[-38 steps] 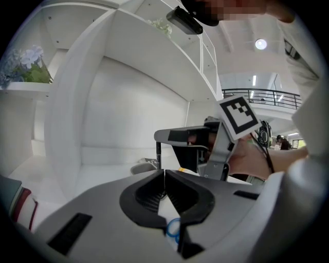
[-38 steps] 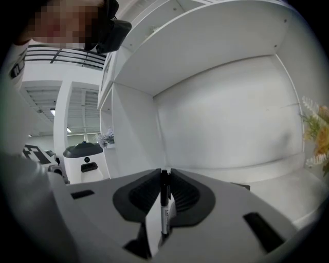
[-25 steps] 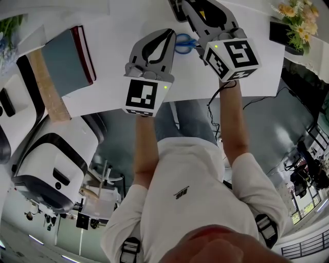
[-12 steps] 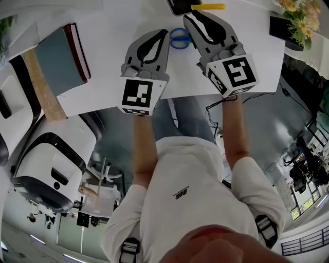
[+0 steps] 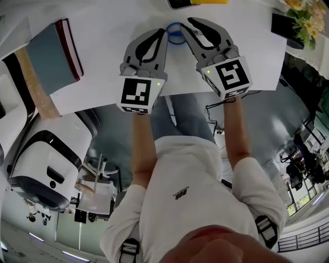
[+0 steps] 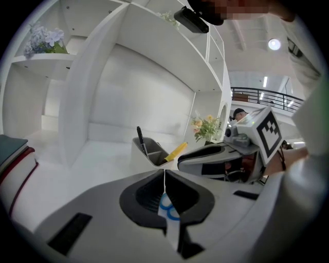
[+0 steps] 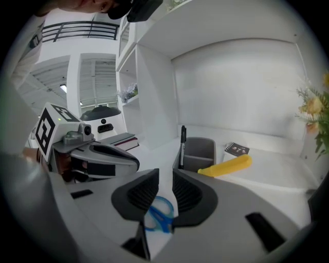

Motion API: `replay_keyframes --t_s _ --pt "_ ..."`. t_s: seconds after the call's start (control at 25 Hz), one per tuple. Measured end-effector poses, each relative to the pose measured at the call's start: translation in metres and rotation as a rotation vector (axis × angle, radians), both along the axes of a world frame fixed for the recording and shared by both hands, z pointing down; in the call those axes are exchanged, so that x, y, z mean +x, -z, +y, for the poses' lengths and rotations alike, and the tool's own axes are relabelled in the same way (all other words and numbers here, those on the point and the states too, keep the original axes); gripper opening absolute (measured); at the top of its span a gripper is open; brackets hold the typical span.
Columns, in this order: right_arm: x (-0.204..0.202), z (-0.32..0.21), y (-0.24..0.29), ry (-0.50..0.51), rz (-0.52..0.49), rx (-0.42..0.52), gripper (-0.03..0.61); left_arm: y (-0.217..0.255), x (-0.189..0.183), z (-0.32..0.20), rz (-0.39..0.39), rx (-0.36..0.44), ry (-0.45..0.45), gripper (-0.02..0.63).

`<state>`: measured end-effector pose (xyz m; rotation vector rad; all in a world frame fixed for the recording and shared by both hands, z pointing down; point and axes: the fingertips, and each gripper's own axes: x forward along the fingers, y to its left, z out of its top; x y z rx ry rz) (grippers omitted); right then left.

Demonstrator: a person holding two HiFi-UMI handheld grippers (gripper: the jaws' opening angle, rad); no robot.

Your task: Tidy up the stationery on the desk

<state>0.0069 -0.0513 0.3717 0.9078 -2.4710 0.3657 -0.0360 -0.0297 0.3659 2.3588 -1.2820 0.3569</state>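
Blue-handled scissors [image 5: 175, 34] lie on the white desk [image 5: 103, 20], between the tips of my two grippers. My left gripper [image 5: 164, 32] sits just left of them with its jaws closed to a thin slit and nothing in them; the blue handles [image 6: 167, 209] show under its tips [image 6: 164, 173]. My right gripper [image 5: 185, 23] is just right of the scissors with a narrow empty gap between its jaws [image 7: 165, 177]; the scissors [image 7: 159, 214] lie below them. A grey pen holder [image 7: 198, 152] with a black pen [image 7: 182, 137] stands beyond, a yellow object [image 7: 226, 165] leaning at it.
Stacked books [image 5: 52, 50], grey and dark red, lie at the desk's left. A small notebook [image 7: 236, 149] lies behind the holder. A flower pot [image 5: 300, 15] stands at the far right. White shelving [image 6: 87, 82] rises behind the desk. The desk's near edge runs under my grippers.
My right gripper has drawn back from the pen holder, and its tips now sit beside the scissors. The left gripper has stayed close to the scissors.
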Motion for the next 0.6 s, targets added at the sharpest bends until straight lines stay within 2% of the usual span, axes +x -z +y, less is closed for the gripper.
replay_keyframes --t_s 0.6 --pt "-0.012 0.031 -0.049 0.225 0.2 -0.026 0.066 -0.023 0.0 0.014 0.005 -0.036 0.054 0.0"
